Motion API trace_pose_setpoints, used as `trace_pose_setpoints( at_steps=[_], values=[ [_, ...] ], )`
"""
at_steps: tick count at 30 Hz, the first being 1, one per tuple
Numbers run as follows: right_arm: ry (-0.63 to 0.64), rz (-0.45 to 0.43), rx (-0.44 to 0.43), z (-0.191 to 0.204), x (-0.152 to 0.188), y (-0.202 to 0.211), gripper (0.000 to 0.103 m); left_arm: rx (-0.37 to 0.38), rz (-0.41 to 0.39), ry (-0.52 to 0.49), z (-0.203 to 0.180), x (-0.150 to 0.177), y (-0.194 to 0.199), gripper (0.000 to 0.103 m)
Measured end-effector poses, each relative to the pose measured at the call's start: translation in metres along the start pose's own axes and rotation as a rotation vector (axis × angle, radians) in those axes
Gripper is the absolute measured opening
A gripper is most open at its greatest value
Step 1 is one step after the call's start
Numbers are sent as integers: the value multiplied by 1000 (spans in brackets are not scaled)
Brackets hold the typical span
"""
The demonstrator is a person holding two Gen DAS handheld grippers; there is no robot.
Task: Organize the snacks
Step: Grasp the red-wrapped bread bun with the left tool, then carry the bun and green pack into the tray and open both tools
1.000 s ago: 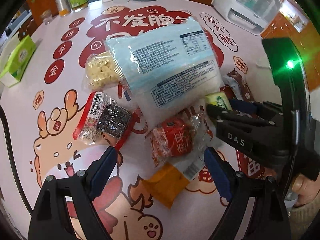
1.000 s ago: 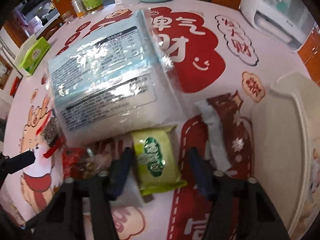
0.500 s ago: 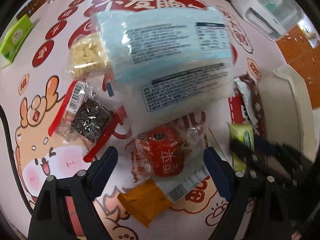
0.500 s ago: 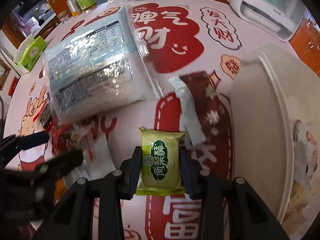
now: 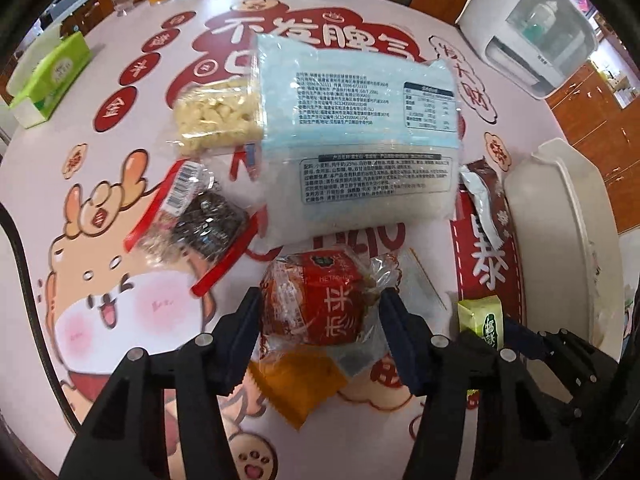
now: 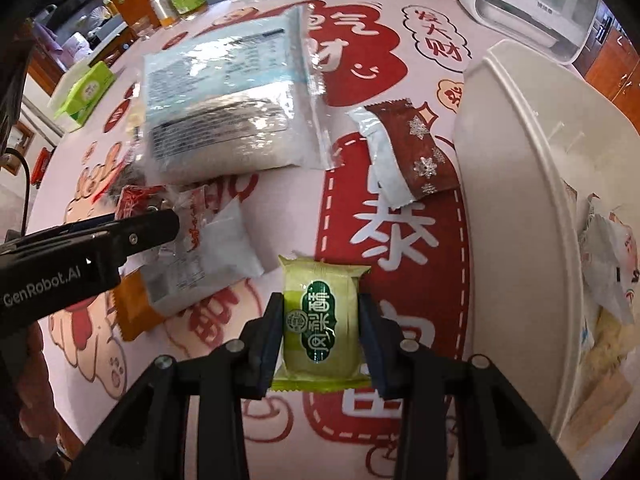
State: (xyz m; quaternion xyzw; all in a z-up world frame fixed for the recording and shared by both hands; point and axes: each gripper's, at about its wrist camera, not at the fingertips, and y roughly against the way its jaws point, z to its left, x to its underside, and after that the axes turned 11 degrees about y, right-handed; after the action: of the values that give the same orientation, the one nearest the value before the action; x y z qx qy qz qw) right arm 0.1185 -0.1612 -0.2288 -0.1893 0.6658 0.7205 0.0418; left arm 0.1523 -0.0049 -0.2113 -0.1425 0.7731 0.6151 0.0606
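A round table [image 5: 132, 216] with a pink cartoon-printed cloth is filling both views. In the left wrist view a cream bin [image 5: 560, 240] is sitting at the right edge; in the right wrist view the same bin is taking up the right side, with wrapped snacks lying inside it. A white appliance [image 5: 528, 28] is standing at the upper right, past the bin.

The big pale blue packet [image 5: 356, 136] is lying in the upper middle of the left wrist view, overlapping a clear bag of yellow puffs [image 5: 216, 120] at its left. Below that, a red-edged bag of dark seeds [image 5: 200, 220] is lying left of centre. A brown snowflake wrapper [image 6: 412, 152] is resting between the blue packet and the bin. An orange packet [image 5: 300, 384] is lying low in the frame, partly under the red snack.

The left gripper [image 5: 320, 320] is closing its jaws around the red wrapped snack [image 5: 316, 300], which is lying on the table between them; the fingers are right at its crinkled wrapper, though I cannot tell whether they are pressing yet.

The right gripper [image 6: 320, 328] is pinching the green wrapped cake [image 6: 320, 320], both pads flat against its sides, at lower centre of the right wrist view, just left of the bin.
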Motion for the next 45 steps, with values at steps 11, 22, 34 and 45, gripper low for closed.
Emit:
trace_pose_setpoints(
  at_steps=[11,22,34,45],
  values=[
    [21,-119,-52,11,22,65,37,89,-150,-115,-13,27,103,57],
    [-65,-317,-6,-30,54,170,37,263,-291,-308,-116,37,176,57],
    [-263,-398,144,-128,96,218,37,328,-250,-450,-248,41,148,58],
    [-343,-241,103,-163,117,171,38,251,-143,-491,-289,53,95,68]
  ],
)
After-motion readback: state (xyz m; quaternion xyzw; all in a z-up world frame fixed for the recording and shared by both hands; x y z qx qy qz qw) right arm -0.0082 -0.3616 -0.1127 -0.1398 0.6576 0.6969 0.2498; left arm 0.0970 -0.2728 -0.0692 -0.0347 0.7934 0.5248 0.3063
